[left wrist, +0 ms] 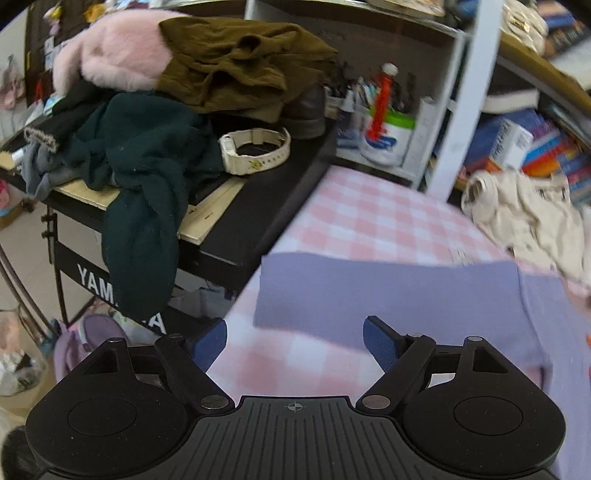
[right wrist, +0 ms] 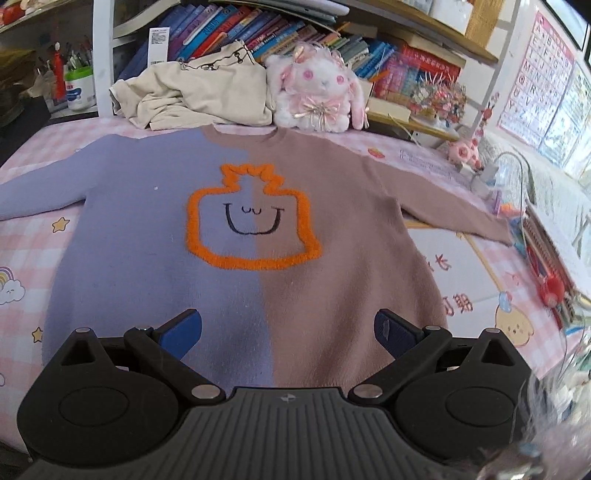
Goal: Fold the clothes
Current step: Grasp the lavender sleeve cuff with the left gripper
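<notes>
Sweater [right wrist: 236, 229], half lilac and half brownish pink with an orange outlined figure and a smiling face on the chest, lies flat and face up on the pink checked bed sheet [right wrist: 33, 266], both sleeves spread out to the sides. Over its lower hem hovers the right tool [right wrist: 288, 328], blue pads wide apart and gripping nothing. Off to the side, the left tool [left wrist: 295, 343] is likewise released, empty, above the sheet just short of the lilac sleeve [left wrist: 388, 295], which lies stretched across the bed. Beyond the sweater's collar sits a crumpled cream garment [right wrist: 199, 96], and just beside that a white and pink plush rabbit [right wrist: 317, 92] leans against a shelf of books [right wrist: 280, 33]. In the left view, a black Yamaha keyboard [left wrist: 258, 221] beside the bed carries a heap of clothes: dark green [left wrist: 147, 166], olive [left wrist: 236, 66] and fluffy pink [left wrist: 114, 55], with a white wristwatch [left wrist: 255, 149] next to them
</notes>
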